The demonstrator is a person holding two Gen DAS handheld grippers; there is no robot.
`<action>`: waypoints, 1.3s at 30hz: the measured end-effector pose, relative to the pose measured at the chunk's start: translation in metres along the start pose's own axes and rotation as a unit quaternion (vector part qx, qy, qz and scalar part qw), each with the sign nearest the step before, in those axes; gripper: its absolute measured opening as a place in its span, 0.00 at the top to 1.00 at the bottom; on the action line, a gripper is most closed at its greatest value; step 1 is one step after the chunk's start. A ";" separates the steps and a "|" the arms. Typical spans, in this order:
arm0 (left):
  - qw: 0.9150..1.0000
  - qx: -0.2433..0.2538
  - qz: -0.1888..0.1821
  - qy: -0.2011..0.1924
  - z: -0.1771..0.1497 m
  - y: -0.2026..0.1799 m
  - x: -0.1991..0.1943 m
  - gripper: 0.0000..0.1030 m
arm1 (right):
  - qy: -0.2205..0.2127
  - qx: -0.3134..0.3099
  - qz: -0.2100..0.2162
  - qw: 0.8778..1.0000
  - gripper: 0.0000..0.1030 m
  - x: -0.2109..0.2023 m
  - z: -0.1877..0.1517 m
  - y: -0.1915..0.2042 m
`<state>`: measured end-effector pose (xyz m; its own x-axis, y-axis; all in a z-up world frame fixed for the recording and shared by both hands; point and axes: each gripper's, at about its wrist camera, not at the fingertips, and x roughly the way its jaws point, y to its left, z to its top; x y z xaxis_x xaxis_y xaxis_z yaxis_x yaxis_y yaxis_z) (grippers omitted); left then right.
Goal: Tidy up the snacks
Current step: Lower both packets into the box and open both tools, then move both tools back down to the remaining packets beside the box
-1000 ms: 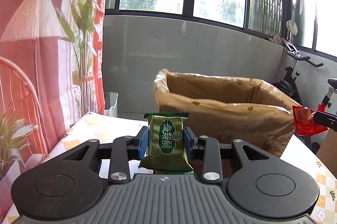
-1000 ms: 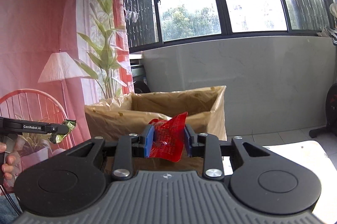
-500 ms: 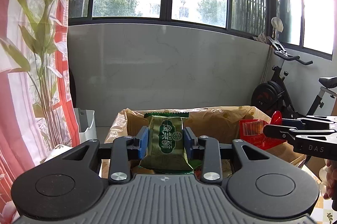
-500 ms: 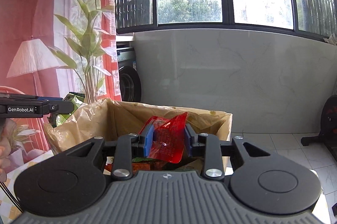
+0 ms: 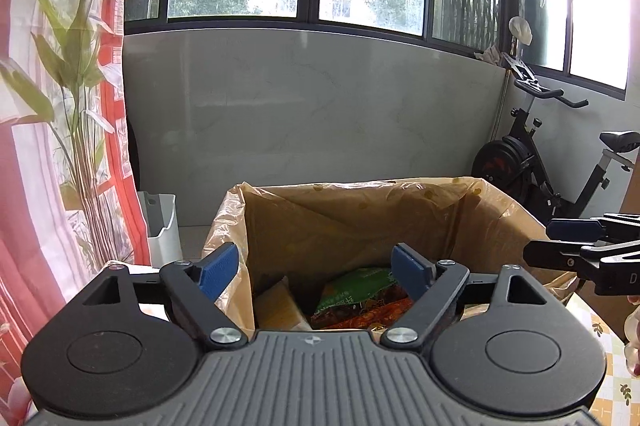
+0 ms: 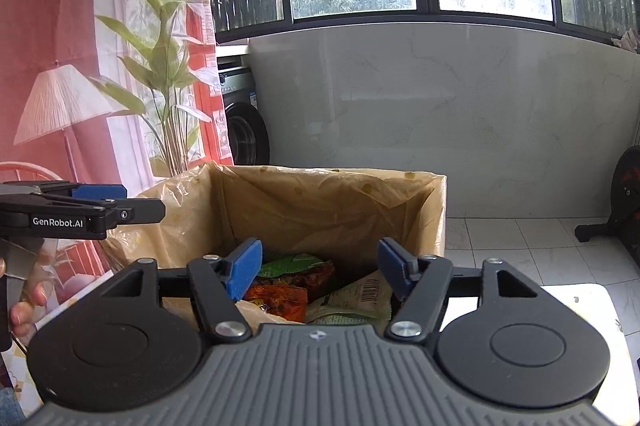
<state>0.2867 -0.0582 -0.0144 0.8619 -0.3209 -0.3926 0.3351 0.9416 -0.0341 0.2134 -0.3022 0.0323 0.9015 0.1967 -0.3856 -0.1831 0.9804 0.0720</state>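
A cardboard box lined with a tan plastic bag (image 5: pixel 360 209) (image 6: pixel 320 201) stands in front of both grippers. My left gripper (image 5: pixel 316 272) is open and empty above the box's near left side. My right gripper (image 6: pixel 320 270) is open and empty above the near rim. Inside lie a green snack packet (image 5: pixel 356 288) (image 6: pixel 288 264), red-orange packets (image 5: pixel 368 310) (image 6: pixel 280 298) and a pale packet with a barcode (image 6: pixel 356 300). The right gripper shows from the side in the left wrist view (image 5: pixel 580 242); the left gripper shows in the right wrist view (image 6: pixel 112 203).
A patterned curtain (image 5: pixel 48 145) hangs at the left. A white bin (image 5: pixel 162 226) stands by the wall, a washing machine (image 6: pixel 244 129) behind the curtain, an exercise bike (image 5: pixel 540 165) at the right. The box sits on a patterned tablecloth (image 5: pixel 612 366).
Both grippers have opened over the box. The green packet has left the left gripper and the red packet has left the right gripper. Both views now look down into the box.
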 end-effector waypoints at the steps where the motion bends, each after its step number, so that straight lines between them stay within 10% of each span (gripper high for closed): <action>1: 1.000 0.003 -0.002 -0.004 0.000 0.006 -0.008 0.16 | -0.005 0.004 0.003 1.000 0.24 -0.006 -0.002 0.001; 12: 1.000 -0.004 0.003 0.002 -0.042 0.020 -0.069 0.10 | -0.056 0.026 0.024 0.998 0.18 -0.058 -0.042 0.028; 23: 0.994 -0.070 0.002 0.078 -0.116 0.027 -0.069 0.11 | 0.014 0.031 0.016 0.999 0.13 -0.054 -0.103 0.046; 39: 0.992 -0.074 0.003 0.101 -0.144 0.018 -0.061 0.11 | 0.086 0.019 0.011 0.996 0.17 -0.042 -0.154 0.041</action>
<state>0.1852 -0.0072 -0.1232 0.7645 -0.3021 -0.5694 0.2574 0.9530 -0.1599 0.1078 -0.2709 -0.0898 0.8158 0.2174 -0.5360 -0.1843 0.9761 0.1154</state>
